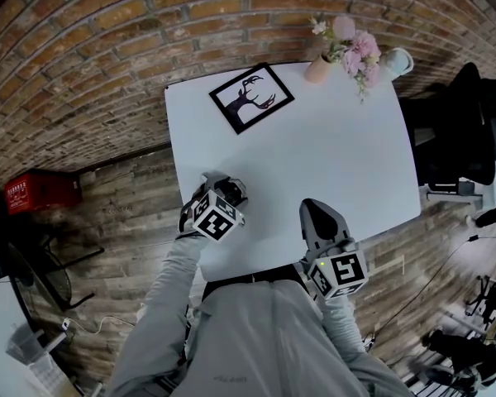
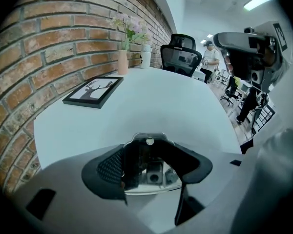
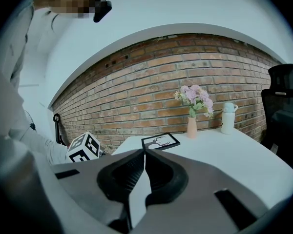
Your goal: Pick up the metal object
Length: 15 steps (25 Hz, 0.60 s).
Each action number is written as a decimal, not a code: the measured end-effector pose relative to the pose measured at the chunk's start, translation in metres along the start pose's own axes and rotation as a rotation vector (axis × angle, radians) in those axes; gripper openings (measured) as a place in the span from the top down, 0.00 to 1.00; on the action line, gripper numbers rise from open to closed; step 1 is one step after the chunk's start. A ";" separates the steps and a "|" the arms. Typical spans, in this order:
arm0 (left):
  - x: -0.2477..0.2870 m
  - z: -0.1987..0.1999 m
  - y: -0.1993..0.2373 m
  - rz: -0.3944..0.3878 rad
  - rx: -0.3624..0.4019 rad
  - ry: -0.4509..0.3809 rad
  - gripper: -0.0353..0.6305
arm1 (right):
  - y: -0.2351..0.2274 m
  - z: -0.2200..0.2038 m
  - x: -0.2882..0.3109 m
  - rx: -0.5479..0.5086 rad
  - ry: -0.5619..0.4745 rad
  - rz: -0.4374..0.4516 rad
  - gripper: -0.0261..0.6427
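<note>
A shiny metal object (image 2: 151,175) sits between the dark pads of my left gripper (image 2: 154,154), which press on its two sides. In the head view the left gripper (image 1: 223,193) is over the front left part of the white table (image 1: 331,139), and the metal object (image 1: 234,190) shows only as a glint at the jaw tips. I cannot tell whether the object rests on the table or hangs just above it. My right gripper (image 1: 316,209) hovers over the table's front edge, shut with nothing in it; its fingertips meet in the right gripper view (image 3: 145,152).
A black-framed deer picture (image 1: 251,98) lies at the table's far left. A vase of pink flowers (image 1: 341,50) and a white bottle (image 1: 397,60) stand at the far right corner. A black office chair (image 1: 463,122) is to the right, a brick wall behind.
</note>
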<state>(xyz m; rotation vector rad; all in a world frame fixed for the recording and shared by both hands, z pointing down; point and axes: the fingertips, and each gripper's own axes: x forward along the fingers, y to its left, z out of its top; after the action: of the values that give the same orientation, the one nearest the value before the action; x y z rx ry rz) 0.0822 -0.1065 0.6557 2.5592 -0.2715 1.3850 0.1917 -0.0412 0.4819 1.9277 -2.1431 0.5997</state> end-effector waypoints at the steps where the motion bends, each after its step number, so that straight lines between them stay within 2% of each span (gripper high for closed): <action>1: -0.001 0.001 0.001 0.004 -0.002 -0.005 0.49 | -0.001 0.001 0.000 -0.002 -0.003 0.001 0.92; 9: -0.018 0.019 0.005 0.049 -0.002 -0.050 0.49 | -0.003 0.014 -0.001 -0.021 -0.028 0.016 0.92; 15: -0.046 0.040 0.007 0.124 0.000 -0.117 0.49 | -0.004 0.027 -0.002 -0.049 -0.057 0.036 0.92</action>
<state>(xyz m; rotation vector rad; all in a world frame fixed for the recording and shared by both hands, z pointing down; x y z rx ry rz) 0.0872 -0.1220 0.5964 2.6679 -0.4578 1.2764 0.1991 -0.0509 0.4576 1.9077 -2.2096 0.4995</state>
